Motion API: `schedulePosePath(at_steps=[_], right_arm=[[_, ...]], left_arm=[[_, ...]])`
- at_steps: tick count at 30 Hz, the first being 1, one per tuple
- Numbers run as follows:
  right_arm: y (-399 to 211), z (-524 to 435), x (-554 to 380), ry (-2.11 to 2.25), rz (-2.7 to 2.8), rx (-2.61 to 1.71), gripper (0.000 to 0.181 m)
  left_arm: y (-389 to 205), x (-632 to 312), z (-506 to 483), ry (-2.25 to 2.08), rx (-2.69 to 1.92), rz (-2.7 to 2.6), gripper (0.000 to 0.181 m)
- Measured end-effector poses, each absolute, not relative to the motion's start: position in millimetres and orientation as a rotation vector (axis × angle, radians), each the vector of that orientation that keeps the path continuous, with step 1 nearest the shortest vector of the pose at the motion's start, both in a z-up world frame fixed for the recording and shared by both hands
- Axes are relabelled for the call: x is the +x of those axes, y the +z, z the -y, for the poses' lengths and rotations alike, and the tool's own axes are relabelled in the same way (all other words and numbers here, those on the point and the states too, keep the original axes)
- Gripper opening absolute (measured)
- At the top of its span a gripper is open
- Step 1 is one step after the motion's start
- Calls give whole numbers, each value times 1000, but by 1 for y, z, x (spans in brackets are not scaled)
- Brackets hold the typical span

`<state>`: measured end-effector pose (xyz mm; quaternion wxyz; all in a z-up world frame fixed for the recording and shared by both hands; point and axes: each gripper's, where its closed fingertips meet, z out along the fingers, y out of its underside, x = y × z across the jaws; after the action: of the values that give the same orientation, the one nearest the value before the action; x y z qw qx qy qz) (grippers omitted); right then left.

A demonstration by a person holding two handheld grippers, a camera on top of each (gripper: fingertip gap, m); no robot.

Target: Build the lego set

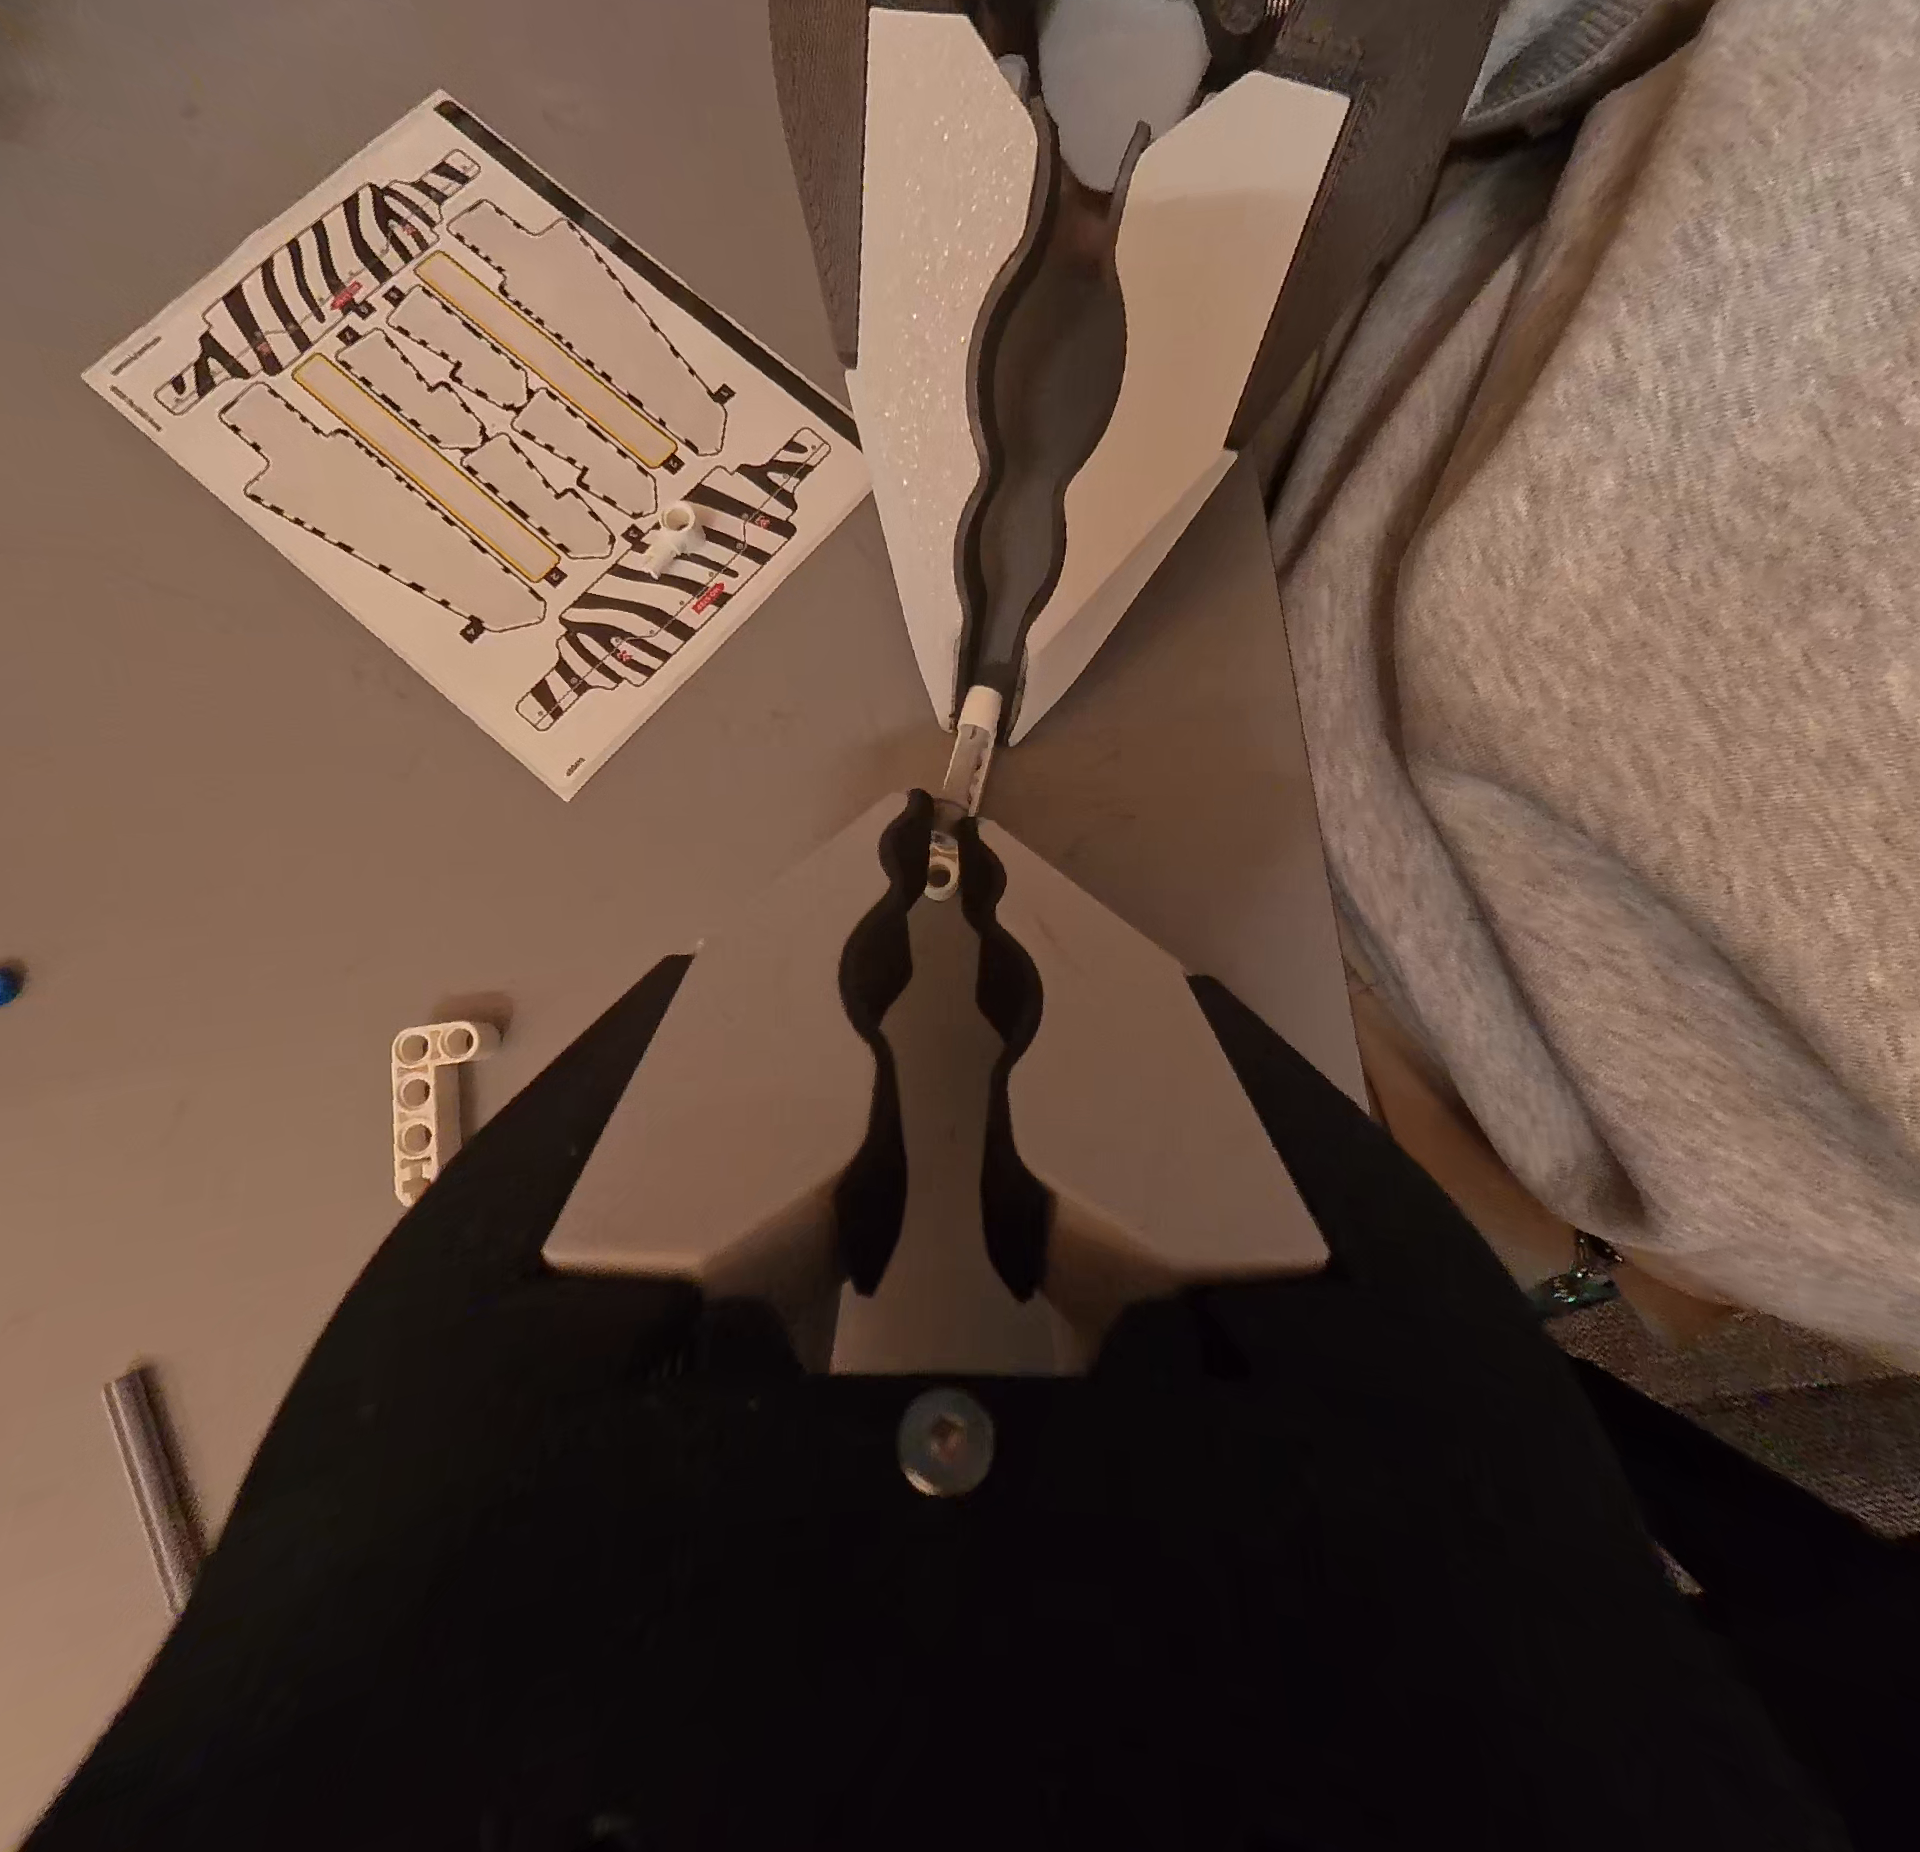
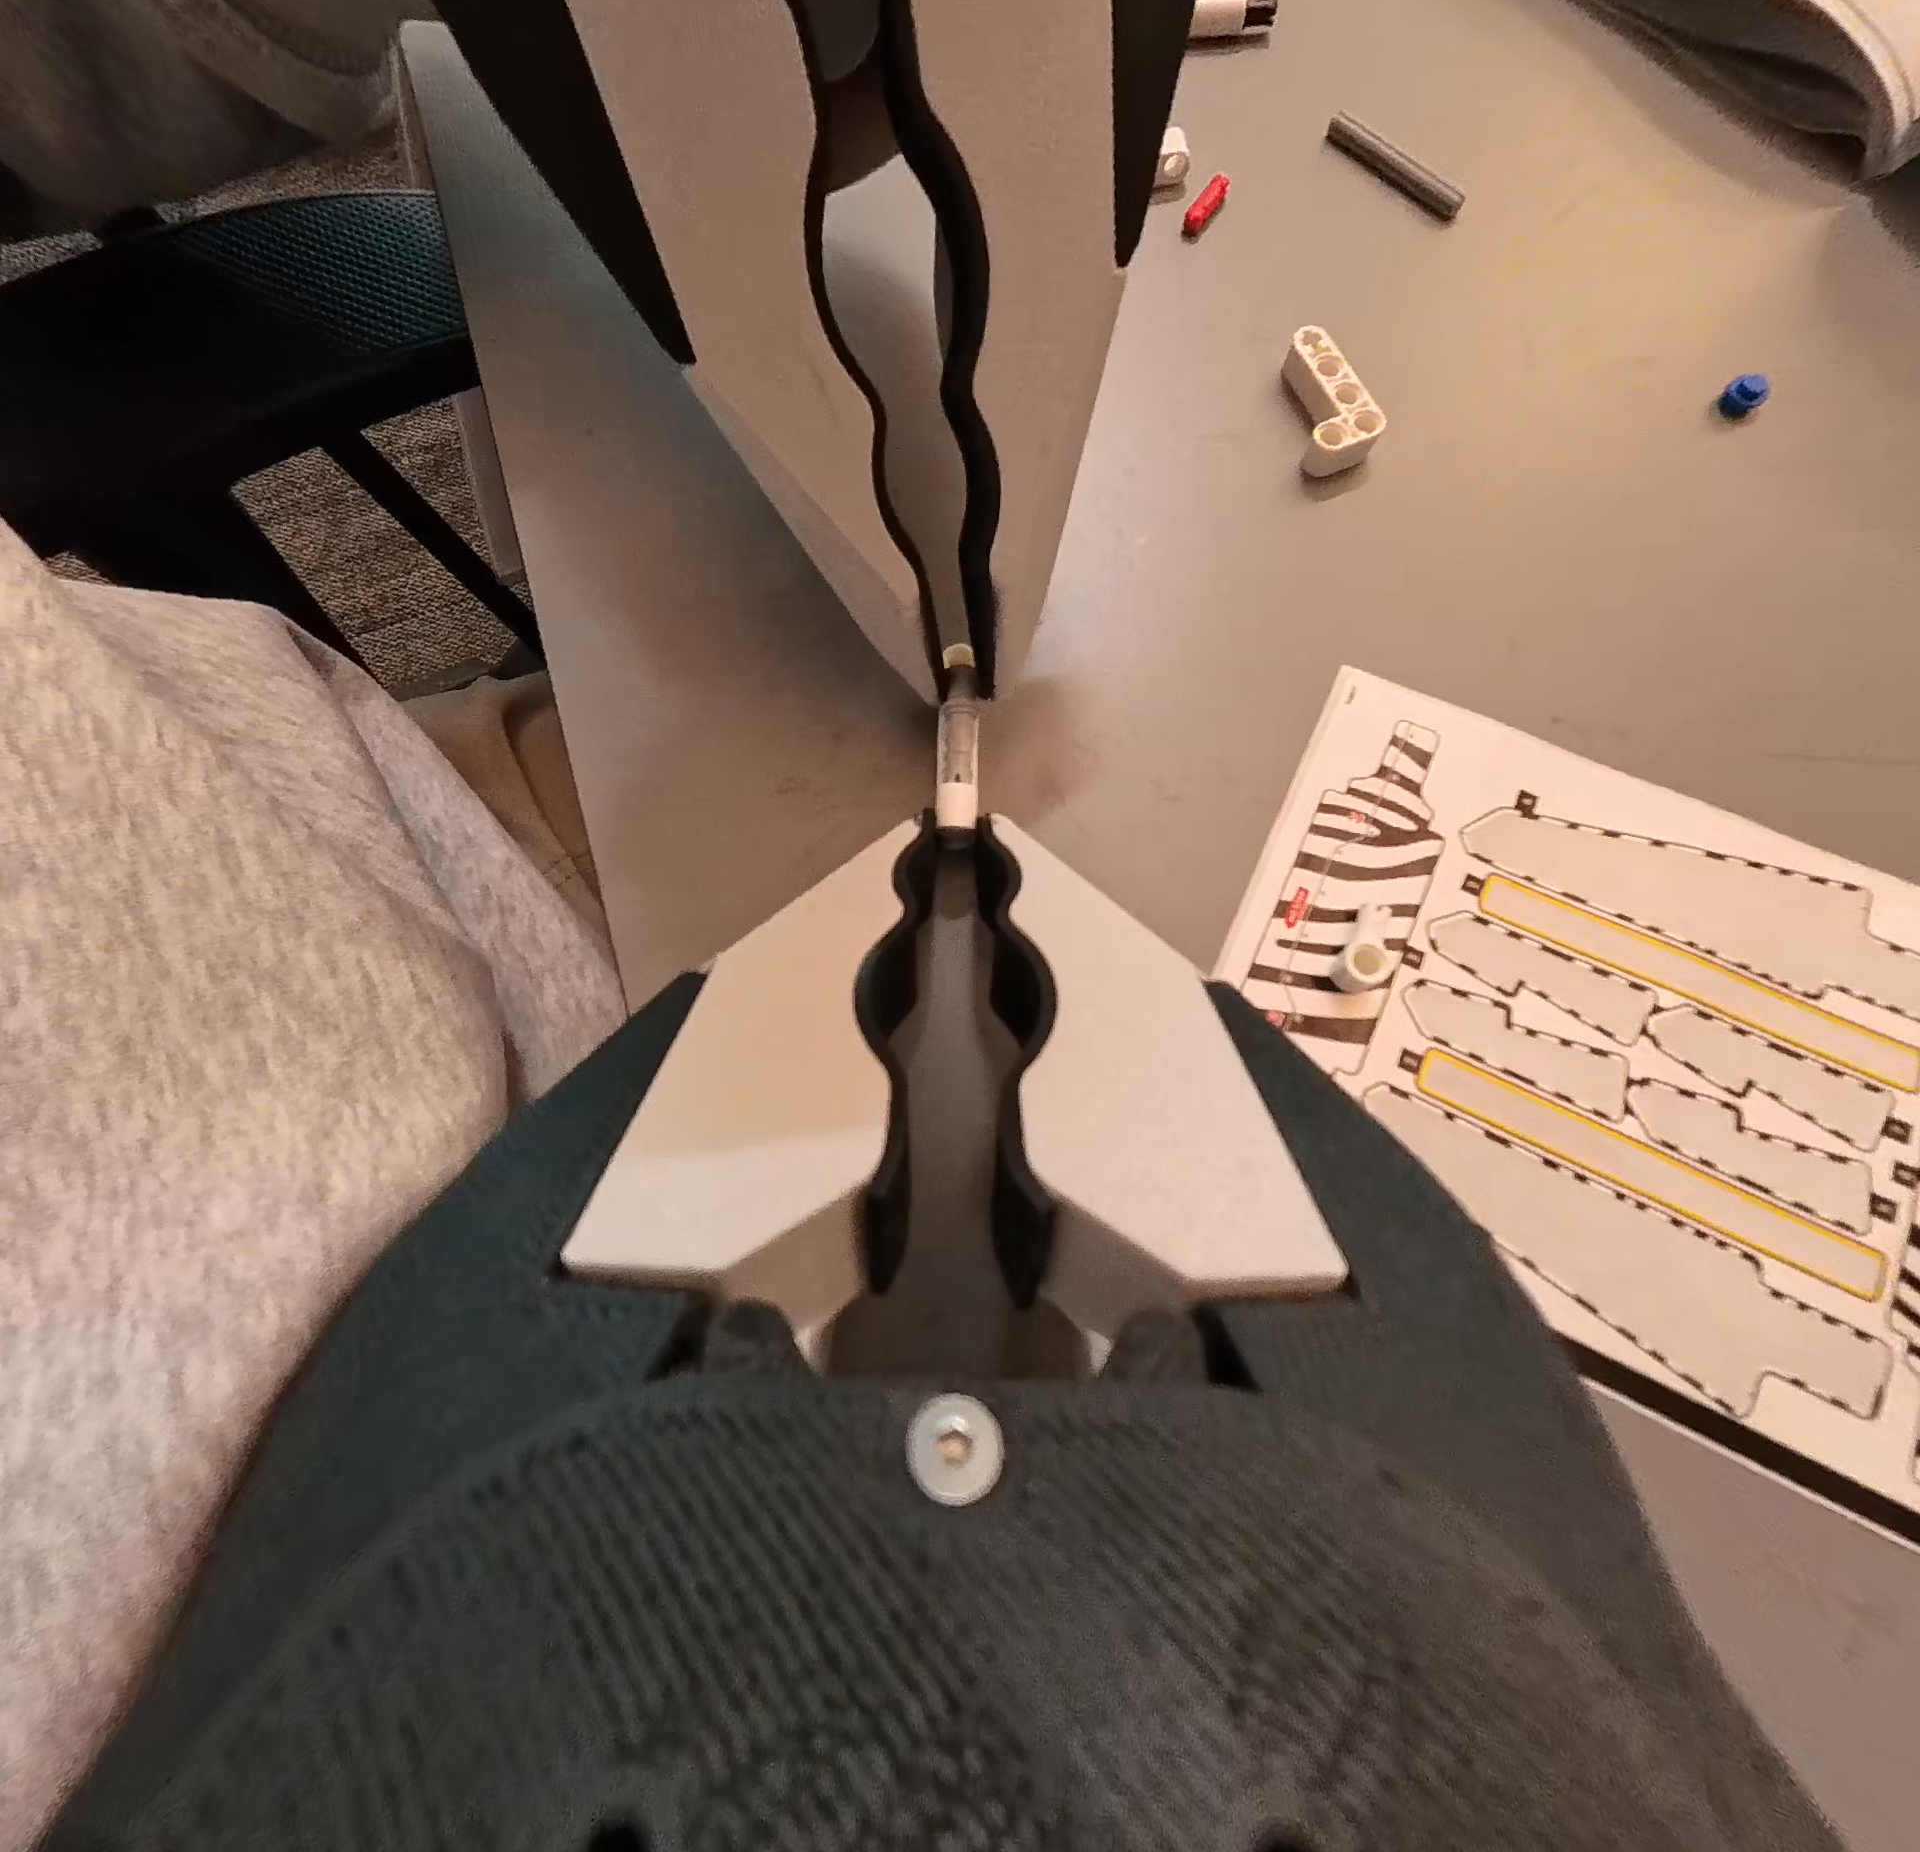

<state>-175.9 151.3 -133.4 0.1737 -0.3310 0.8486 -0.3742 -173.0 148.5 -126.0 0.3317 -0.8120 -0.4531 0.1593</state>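
Note:
My two grippers meet tip to tip above the grey table [image 1: 208,867]. My left gripper [image 1: 940,828] is black and shut on a small white connector with a round hole [image 1: 942,864]. My right gripper [image 2: 956,834] is dark teal and shut on a slim white and grey pin [image 2: 957,768]. The pin [image 1: 968,758] spans the short gap and its far end reaches the connector in the left gripper [image 2: 961,672]. The right gripper [image 1: 979,720] enters the left wrist view from the top. Whether the pin sits inside the connector is hidden by the fingertips.
A zebra-striped sticker sheet [image 1: 468,431] [image 2: 1610,1075] lies flat with a white connector [image 1: 673,535] [image 2: 1366,955] on it. Loose parts nearby: white L-beam [image 1: 431,1085] [image 2: 1335,400], grey axle [image 1: 156,1480] [image 2: 1392,176], blue pin [image 2: 1740,394], red piece [image 2: 1205,202]. A person's grey sweatshirt [image 1: 1610,659] borders the table. Both grippers' tips are close together, under 4 cm apart.

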Motion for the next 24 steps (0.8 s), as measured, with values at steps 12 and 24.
schedulePosePath(at_steps=[12, 24], right_arm=[[-133, -152, -176, -1057, -2391, -969, 6], [-133, -152, -175, -1058, -2390, -974, 6]], left_arm=[[-126, -173, -149, 380, -1991, 1214, 3], [-125, -172, -150, 432, -2087, 1235, 3]])
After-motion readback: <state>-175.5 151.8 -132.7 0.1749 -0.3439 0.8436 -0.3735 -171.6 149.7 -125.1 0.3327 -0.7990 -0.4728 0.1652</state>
